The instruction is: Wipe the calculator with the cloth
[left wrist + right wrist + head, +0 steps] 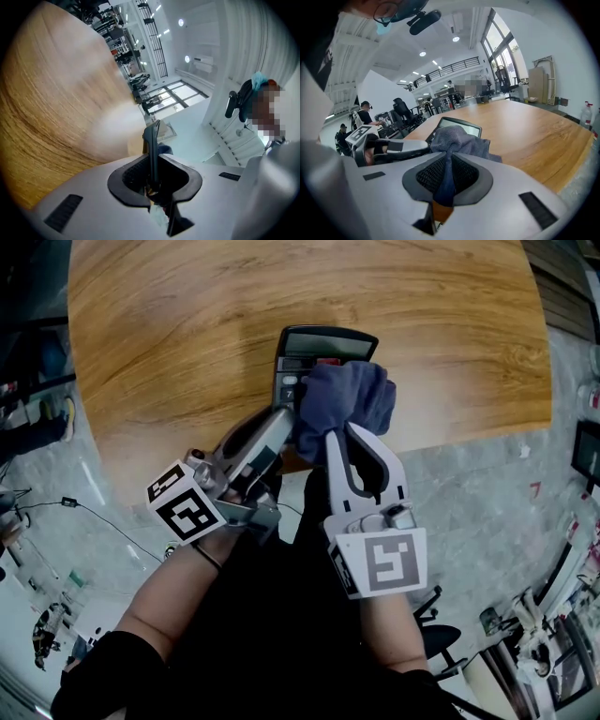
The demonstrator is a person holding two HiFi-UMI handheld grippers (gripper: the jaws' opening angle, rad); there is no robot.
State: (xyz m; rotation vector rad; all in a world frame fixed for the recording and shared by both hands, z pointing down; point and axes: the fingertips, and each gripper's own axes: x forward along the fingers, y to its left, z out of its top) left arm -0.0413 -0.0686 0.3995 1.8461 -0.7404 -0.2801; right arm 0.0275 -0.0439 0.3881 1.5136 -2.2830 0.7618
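Right gripper is shut tight on the blue cloth & rubs it on the calculator near the table edge, w/ left gripper pinching its side so it can't slide.

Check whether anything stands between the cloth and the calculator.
Nothing visible does. The cloth, pinched in the right gripper, lies over the keypad of the calculator, below its screen. The left gripper clamps the calculator's near left edge, beside the cloth and not under it.
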